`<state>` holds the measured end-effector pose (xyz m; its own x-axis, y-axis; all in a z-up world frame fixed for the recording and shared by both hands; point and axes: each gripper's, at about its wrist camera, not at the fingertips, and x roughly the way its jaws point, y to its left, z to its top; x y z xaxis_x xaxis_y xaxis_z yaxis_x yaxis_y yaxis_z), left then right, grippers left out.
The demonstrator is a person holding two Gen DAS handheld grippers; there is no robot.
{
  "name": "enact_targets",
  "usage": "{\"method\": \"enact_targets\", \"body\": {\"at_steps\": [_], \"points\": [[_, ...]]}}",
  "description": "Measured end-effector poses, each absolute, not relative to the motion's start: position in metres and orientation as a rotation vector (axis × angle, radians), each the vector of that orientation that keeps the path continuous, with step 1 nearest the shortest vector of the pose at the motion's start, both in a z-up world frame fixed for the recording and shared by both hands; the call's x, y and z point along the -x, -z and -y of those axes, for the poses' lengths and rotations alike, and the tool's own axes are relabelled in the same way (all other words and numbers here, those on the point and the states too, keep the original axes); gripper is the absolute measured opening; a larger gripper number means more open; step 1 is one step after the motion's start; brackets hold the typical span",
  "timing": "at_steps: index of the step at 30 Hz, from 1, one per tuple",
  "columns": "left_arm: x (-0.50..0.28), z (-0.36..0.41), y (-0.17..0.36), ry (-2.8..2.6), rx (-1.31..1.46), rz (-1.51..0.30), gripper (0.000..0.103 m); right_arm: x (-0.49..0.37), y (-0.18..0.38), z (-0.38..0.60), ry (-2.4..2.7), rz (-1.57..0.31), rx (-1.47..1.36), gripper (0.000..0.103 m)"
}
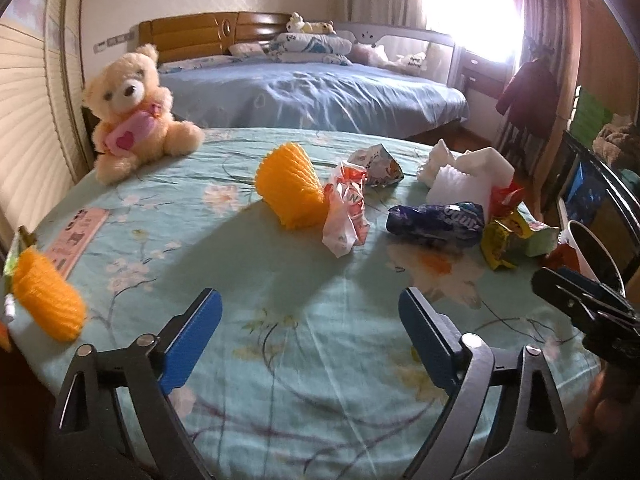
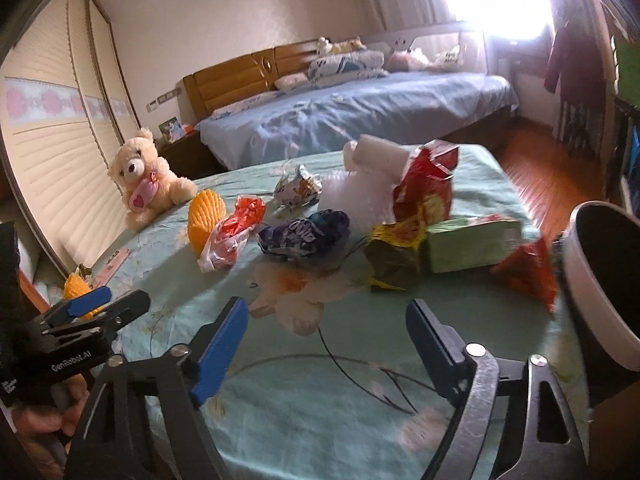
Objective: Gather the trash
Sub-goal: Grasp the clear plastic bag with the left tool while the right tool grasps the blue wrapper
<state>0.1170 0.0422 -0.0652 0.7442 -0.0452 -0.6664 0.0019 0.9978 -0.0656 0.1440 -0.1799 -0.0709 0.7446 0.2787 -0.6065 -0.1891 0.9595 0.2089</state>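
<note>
Trash lies all over the table (image 1: pixel 280 360) before us, on its pale green flowered cloth, and as far as we can tell nothing has been collected yet. Going from biggest to smallest, we see the white bin (image 2: pixel 592 280) at the right edge, its inside dark and hidden from us; a white foam block (image 1: pixel 460 176) at the far side; a red snack bag (image 2: pixel 428 184) standing just beside it; a green box (image 2: pixel 468 248); a dark blue wrapper (image 1: pixel 436 220) near the middle; a red and white plastic bag (image 1: pixel 344 212) touching an orange foam net (image 1: pixel 288 188); a yellow packet (image 1: pixel 504 240); and a small silver wrapper (image 1: pixel 376 164) behind. A teddy bear (image 1: pixel 132 108) sits at the far left, no trash at all. We hold both grippers low over the near edge, tilted down toward the heap. Our left gripper (image 1: pixel 310 332) stands wide apart and empty; our right gripper (image 2: pixel 326 344) likewise gapes with nothing between its pads. Every piece is left to pick.
</note>
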Motion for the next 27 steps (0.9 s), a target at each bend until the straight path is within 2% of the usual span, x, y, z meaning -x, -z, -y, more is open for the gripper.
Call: {"method": "enact_targets", "body": {"at_steps": [5,13,15,18,19,20,23,27], "points": [[-0.145,-0.042,0.073,0.037,0.049,-0.76,0.087,-0.173,0.079,0.174,-0.264,-0.732,-0.143,0.068],[-0.184,-0.036,0.082,0.061,0.034,-0.793,0.083,-0.214,0.089,0.163,-0.304,-0.788,-0.161,0.062],[-0.192,-0.033,0.085,0.068,0.028,-0.797,0.077,-0.221,0.092,0.16,-0.313,-0.801,-0.162,0.059],[-0.204,-0.031,0.093,0.094,0.034,-0.831,0.049,-0.232,0.098,0.156,-0.327,-0.825,-0.171,0.042],[-0.207,-0.031,0.095,0.113,0.042,-0.843,0.033,-0.234,0.1,0.156,-0.332,-0.83,-0.177,0.03],[-0.208,-0.031,0.097,0.128,0.048,-0.853,0.025,-0.236,0.101,0.157,-0.341,-0.835,-0.188,0.021],[-0.203,-0.03,0.097,0.146,0.054,-0.84,0.024,-0.235,0.101,0.159,-0.363,-0.836,-0.206,0.009],[-0.186,-0.028,0.092,0.149,0.051,-0.823,0.022,-0.224,0.097,0.159,-0.393,-0.819,-0.212,0.005]]}}
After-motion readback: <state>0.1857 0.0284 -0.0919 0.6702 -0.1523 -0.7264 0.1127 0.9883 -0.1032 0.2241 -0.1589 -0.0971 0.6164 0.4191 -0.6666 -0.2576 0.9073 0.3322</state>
